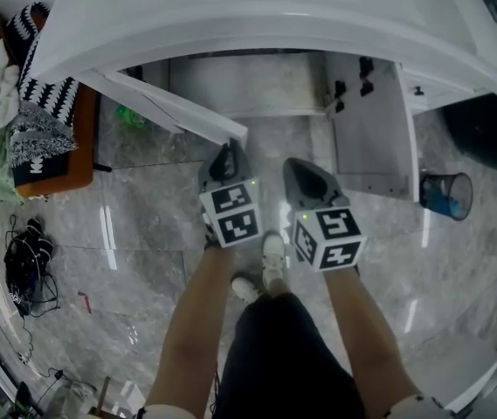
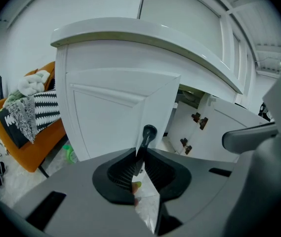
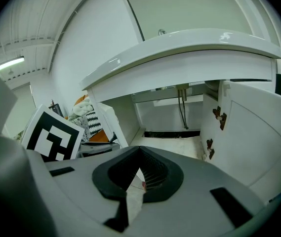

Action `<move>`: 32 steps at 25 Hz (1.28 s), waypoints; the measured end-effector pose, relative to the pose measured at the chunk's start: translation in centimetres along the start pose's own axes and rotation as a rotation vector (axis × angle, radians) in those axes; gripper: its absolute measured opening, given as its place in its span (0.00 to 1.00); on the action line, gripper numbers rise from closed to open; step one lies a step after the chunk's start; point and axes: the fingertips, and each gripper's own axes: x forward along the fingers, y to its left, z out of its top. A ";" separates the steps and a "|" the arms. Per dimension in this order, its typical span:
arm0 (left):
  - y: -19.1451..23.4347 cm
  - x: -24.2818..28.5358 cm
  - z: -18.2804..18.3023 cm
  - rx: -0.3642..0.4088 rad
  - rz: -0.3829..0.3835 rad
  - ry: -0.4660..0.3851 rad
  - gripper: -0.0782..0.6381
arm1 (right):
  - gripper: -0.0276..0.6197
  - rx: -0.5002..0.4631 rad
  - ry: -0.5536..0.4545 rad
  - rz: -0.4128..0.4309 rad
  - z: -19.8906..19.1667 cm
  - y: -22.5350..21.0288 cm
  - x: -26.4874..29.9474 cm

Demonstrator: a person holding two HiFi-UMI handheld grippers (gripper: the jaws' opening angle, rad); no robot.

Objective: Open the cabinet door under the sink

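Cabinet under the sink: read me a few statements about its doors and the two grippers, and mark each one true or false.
1. The left gripper is shut on the black handle of the left door. True.
2. The right door is closed. False: it stands swung wide open.
3. The right gripper grips the right door. False: its jaws are together on nothing.
4. An orange sofa stands beside the cabinet, on the left door's side. True.
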 end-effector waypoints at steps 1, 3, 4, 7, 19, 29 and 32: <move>0.0 -0.1 -0.1 -0.002 0.000 0.000 0.18 | 0.06 -0.002 -0.001 0.001 0.0 0.1 0.0; 0.2 -0.3 -0.3 -0.003 0.001 -0.001 0.18 | 0.06 -0.004 -0.002 0.003 0.0 0.3 0.0; 0.3 -0.5 -0.4 -0.003 0.002 -0.001 0.18 | 0.06 -0.004 -0.002 0.003 0.0 0.4 0.0; 0.6 -0.8 -0.5 -0.004 0.008 0.000 0.18 | 0.06 -0.005 0.000 0.005 0.0 0.7 0.0; 1.6 -2.1 -1.5 -0.027 0.030 -0.001 0.18 | 0.06 -0.009 0.004 0.018 -0.1 1.6 0.1; 2.5 -3.2 -2.4 -0.042 0.044 -0.003 0.18 | 0.06 -0.024 0.014 0.036 -0.6 2.6 0.2; 2.9 -3.7 -2.7 -0.045 0.050 -0.003 0.18 | 0.06 -0.026 0.015 0.040 -0.8 2.9 0.2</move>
